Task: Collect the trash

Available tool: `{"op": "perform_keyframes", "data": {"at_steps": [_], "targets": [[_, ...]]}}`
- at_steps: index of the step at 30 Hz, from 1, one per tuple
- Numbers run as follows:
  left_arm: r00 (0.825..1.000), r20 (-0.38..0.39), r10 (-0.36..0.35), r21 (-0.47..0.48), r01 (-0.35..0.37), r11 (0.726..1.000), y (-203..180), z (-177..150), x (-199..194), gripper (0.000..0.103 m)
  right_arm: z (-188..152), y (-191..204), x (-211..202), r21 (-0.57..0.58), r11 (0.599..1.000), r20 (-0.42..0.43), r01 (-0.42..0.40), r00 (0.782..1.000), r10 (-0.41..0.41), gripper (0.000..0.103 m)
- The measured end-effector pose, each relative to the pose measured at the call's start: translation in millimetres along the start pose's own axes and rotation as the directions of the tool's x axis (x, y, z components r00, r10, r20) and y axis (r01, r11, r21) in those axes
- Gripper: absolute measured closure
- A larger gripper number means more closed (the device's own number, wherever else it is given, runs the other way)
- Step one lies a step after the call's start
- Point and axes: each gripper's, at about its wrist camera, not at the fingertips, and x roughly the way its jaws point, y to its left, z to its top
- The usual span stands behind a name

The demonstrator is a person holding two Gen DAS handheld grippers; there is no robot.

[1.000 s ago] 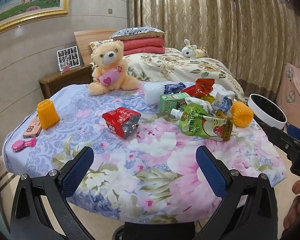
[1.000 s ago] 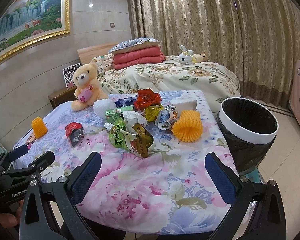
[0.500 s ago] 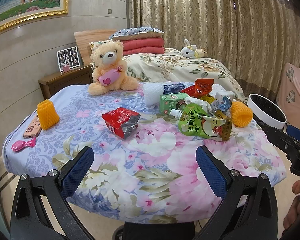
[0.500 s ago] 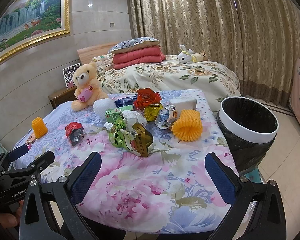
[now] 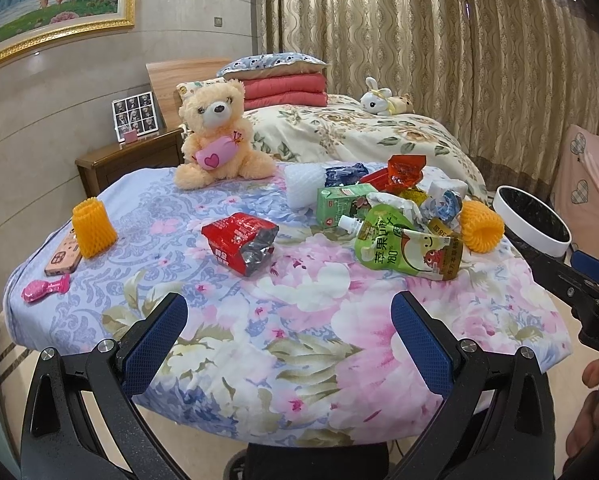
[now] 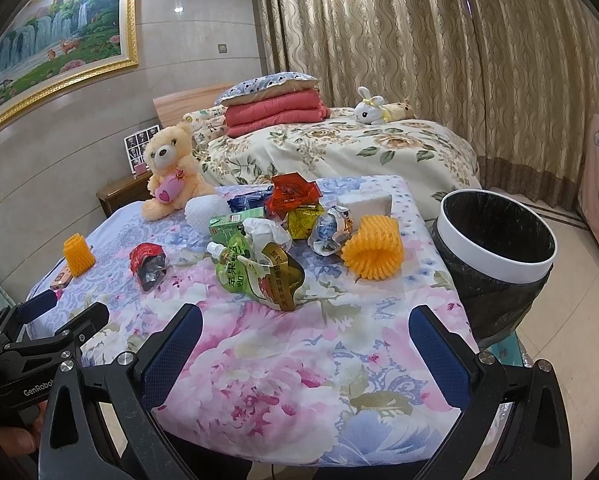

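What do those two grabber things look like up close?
Both look alike. The left gripper has a black, speckled, angular frame with cut-out holes, silver screws and two fingers padded in bumpy dark blue. The right gripper is built the same. White "GenRobot" lettering marks the left one's side in the right wrist view.

Phone (image 5: 64,255) half behind orange foam net (image 5: 93,227); bin (image 5: 533,222) base hidden by table edge.

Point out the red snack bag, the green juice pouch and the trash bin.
red snack bag (image 5: 235,236), left wrist view, red printed face.
green juice pouch (image 6: 243,268), right wrist view, green front.
trash bin (image 6: 511,266), right wrist view, white rim.
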Motion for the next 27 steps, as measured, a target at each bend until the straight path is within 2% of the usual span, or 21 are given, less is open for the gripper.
{"op": "perform_keyframes", "data": {"at_steps": [14, 20, 27], "targets": [[0.998, -0.057, -0.017, -0.001, 0.017, 1.000, -2.7, -6.0, 17.5, 0.000, -2.2, -15.6, 10.4, 0.050, 0.999, -0.040, -0.014, 0.999, 0.016, 0.000], [0.994, -0.109, 0.008, -0.011, -0.009, 1.000, 4.6, -7.0, 36.5, 0.000, -3.6, -28.9, 21.9, 0.115, 0.992, -0.078, -0.048, 0.995, 0.057, 0.000], [0.989, -0.144, 0.039, -0.028, -0.044, 0.999, 21.2, -3.7, 60.4, 0.000, -1.4, -21.4, 44.5, 0.110, 0.990, -0.119, -0.089, 0.988, 0.102, 0.000]]}}
